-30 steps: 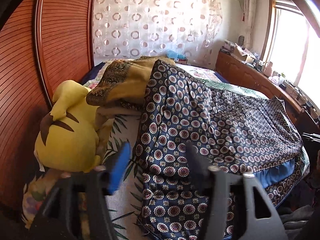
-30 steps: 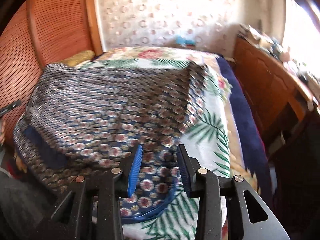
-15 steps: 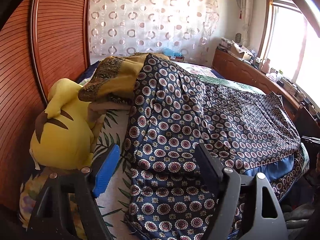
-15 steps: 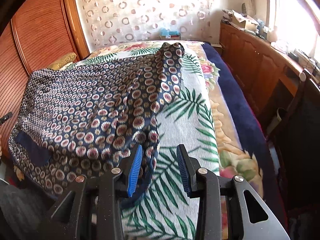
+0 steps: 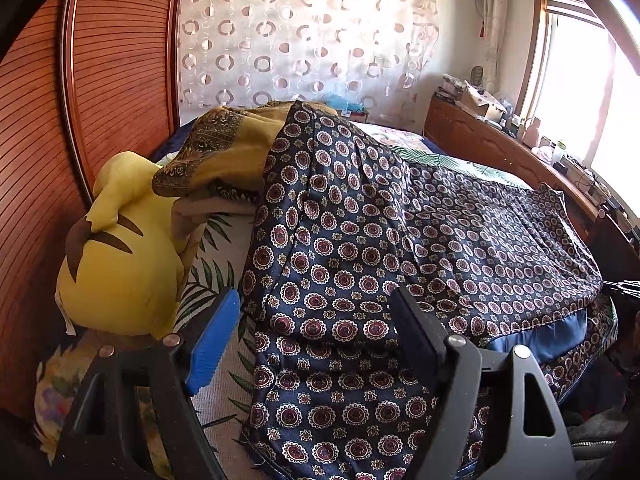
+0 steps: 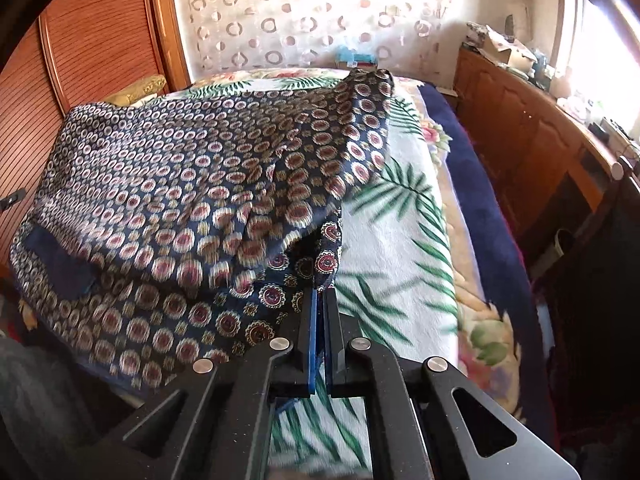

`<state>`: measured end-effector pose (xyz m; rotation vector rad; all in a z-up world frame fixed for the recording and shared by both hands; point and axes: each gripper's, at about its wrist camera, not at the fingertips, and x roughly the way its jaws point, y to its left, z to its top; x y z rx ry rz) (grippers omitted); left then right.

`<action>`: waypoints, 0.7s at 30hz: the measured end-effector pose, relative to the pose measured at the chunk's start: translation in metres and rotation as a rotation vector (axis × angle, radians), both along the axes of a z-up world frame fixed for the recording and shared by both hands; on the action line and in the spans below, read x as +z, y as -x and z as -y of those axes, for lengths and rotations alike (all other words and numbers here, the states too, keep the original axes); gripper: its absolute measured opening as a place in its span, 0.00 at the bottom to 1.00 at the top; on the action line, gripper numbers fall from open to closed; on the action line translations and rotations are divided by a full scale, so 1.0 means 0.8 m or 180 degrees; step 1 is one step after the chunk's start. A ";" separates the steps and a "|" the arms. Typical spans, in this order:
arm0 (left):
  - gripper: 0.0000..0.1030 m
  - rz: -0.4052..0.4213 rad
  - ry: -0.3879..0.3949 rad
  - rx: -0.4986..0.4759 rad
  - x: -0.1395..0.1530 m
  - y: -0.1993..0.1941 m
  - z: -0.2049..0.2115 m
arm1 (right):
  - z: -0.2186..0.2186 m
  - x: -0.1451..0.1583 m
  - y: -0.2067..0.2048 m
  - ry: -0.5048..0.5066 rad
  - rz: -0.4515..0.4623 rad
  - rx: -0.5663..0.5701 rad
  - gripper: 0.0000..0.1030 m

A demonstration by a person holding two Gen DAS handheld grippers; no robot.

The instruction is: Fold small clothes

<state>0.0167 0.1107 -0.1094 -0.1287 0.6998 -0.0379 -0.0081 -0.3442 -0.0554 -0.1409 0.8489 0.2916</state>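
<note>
Fabric is what both grippers are busy with. Closest in, the right gripper [image 6: 320, 300] has its blue pads pressed together on the near edge of the navy patterned garment [image 6: 192, 184], a fold of cloth pinched between them just where it meets the leaf-print bedspread [image 6: 384, 248]. The left gripper [image 5: 316, 320] stands with its jaws wide apart over the garment's other side, cloth lying between the fingers but neither pad touching it, so it grips nothing. The garment sprawls across most of the bed, one end draped up over a mustard-yellow cloth [image 5: 240, 144]. Beside that sits a yellow plush toy [image 5: 120, 264] against the slatted wooden headboard [image 5: 116, 64]. Farther back hang a circle-patterned curtain [image 5: 304, 40] and a cluttered wooden counter [image 5: 492, 136] under the window.
</note>
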 end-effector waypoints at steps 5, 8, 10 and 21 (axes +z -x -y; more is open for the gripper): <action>0.76 0.0018 0.0012 0.0014 0.001 0.000 -0.001 | 0.029 0.025 0.023 0.0011 -0.0029 -0.0144 0.02; 0.76 0.0014 0.0005 0.0012 0.001 -0.001 0.000 | 0.028 0.032 0.024 -0.0005 0.0020 -0.0169 0.03; 0.76 0.0018 -0.0008 0.0007 0.002 0.000 0.001 | 0.019 0.037 0.019 0.0039 0.0107 -0.0234 0.16; 0.76 0.0059 -0.0033 0.0094 0.006 0.002 -0.006 | -0.017 0.021 -0.033 -0.0189 0.0207 -0.0315 0.37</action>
